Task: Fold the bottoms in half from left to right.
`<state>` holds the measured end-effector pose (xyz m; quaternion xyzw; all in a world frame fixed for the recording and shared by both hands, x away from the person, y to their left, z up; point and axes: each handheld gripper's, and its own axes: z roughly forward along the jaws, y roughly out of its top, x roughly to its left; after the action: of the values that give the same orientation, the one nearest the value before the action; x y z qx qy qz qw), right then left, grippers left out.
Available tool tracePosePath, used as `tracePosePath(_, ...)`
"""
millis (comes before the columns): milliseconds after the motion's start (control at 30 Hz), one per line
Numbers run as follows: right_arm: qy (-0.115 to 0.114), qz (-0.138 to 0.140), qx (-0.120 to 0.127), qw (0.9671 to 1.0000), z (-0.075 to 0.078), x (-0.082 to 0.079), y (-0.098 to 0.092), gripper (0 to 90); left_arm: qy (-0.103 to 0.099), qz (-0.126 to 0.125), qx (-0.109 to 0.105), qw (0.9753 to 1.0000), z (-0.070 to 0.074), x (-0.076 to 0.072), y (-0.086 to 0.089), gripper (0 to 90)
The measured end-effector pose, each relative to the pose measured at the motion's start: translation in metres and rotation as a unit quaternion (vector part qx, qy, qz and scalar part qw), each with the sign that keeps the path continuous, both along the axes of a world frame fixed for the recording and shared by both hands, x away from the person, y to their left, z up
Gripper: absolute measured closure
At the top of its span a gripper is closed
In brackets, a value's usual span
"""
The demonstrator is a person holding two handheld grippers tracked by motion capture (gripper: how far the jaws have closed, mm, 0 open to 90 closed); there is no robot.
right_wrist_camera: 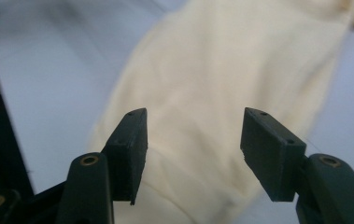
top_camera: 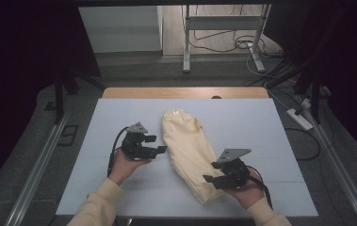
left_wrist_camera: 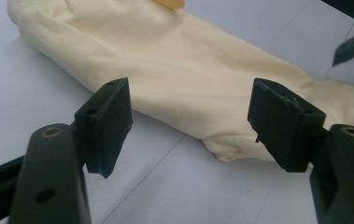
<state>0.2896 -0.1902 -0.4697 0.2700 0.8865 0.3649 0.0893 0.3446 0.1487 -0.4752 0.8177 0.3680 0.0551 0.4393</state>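
Two grippers, left gripper (top_camera: pixel 156 144) and right gripper (top_camera: pixel 209 173), are flanking the cream garment (top_camera: pixel 189 150), jaws standing wide; being soft, limp and light, it is best pinched at an edge.

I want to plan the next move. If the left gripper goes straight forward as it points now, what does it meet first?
Most likely the long side edge of the cream garment. The open left gripper points straight at it, with bare white table cover between them. The exact gap is hard to judge.
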Motion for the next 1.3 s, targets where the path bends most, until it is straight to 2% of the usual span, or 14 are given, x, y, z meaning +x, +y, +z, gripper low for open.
tracePosePath(167, 0.016, -0.023, -0.022, 0.9994, -0.01, 0.01, -0.014, 37.6, 0.002, -0.001, 0.001, 1.0, -0.001, 0.001, 0.0, 30.0)
tracePosePath(267, 0.03, -0.027, -0.027, 0.9988, -0.017, 0.014, -0.017, 36.6, 0.002, 0.0, 0.0, 1.0, -0.001, 0.001, 0.0, 30.0)
tracePosePath(367, 0.042, -0.028, -0.032, 0.9982, -0.02, 0.015, -0.017, 36.4, 0.003, -0.001, 0.0, 1.0, -0.001, 0.001, 0.001, 30.0)
tracePosePath(567, 0.05, -0.028, -0.045, 0.9974, -0.025, 0.016, -0.016, 34.8, 0.002, -0.001, 0.001, 1.0, -0.001, 0.0, 0.001, 29.9)
tracePosePath(700, 0.068, -0.037, -0.061, 0.9951, -0.034, 0.018, -0.013, 31.1, 0.002, -0.001, 0.002, 1.0, -0.001, 0.001, 0.0, 29.9)
tracePosePath(867, 0.113, -0.056, -0.035, 0.9914, -0.04, 0.024, -0.018, 29.5, 0.001, -0.001, 0.004, 1.0, -0.001, 0.0, -0.001, 29.8)
tracePosePath(933, 0.113, -0.057, -0.031, 0.9915, -0.04, 0.023, -0.019, 29.7, 0.001, -0.001, 0.005, 1.0, -0.001, 0.0, -0.001, 29.8)
tracePosePath(1000, 0.112, -0.056, -0.032, 0.9916, -0.04, 0.023, -0.018, 34.3, 0.001, 0.0, 0.004, 1.0, -0.001, 0.0, -0.001, 29.8)
tracePosePath(1067, 0.132, -0.045, -0.02, 0.99, -0.039, 0.022, -0.018, 47.1, 0.0, -0.001, 0.005, 1.0, -0.001, 0.0, -0.002, 29.8)
tracePosePath(1133, 0.142, -0.04, -0.016, 0.989, -0.039, 0.022, -0.018, 54.2, -0.001, -0.002, 0.006, 1.0, -0.001, 0.0, -0.002, 29.7)
tracePosePath(1300, 0.145, -0.035, -0.016, 0.9886, -0.038, 0.021, -0.016, 60.9, 0.0, -0.002, 0.007, 1.0, -0.001, 0.0, -0.002, 29.8)
